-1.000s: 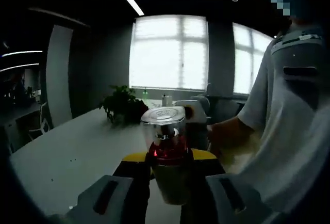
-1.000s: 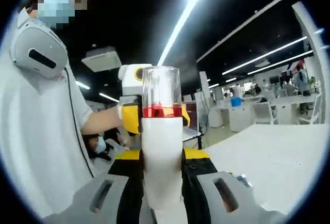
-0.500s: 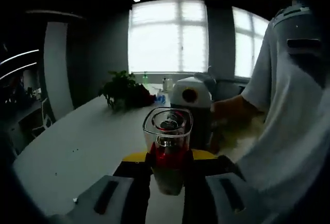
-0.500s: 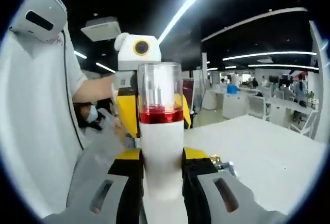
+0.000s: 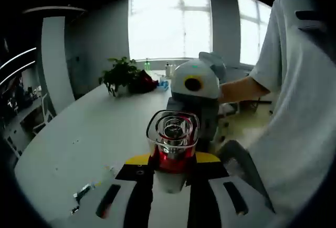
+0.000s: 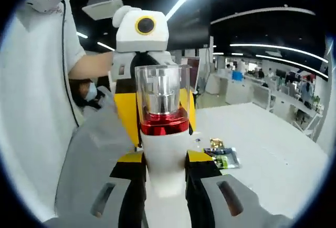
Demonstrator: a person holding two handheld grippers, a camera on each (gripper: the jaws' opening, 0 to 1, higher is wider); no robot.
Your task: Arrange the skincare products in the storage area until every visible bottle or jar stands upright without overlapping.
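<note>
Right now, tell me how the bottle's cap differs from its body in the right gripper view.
The cap is clear, showing a silver pump inside; the body is opaque white. The cap stands free above the right gripper; the body is clamped between its jaws. Both belong to one bottle, meeting at a red band.

The right gripper (image 6: 164, 178) is clamping a white bottle (image 6: 164, 157) upright between its jaws (clear cap, red band). The left gripper (image 6: 140, 54) is sitting just behind it, and small packets (image 6: 219, 154) are lying on the white table (image 6: 262, 159).
</note>
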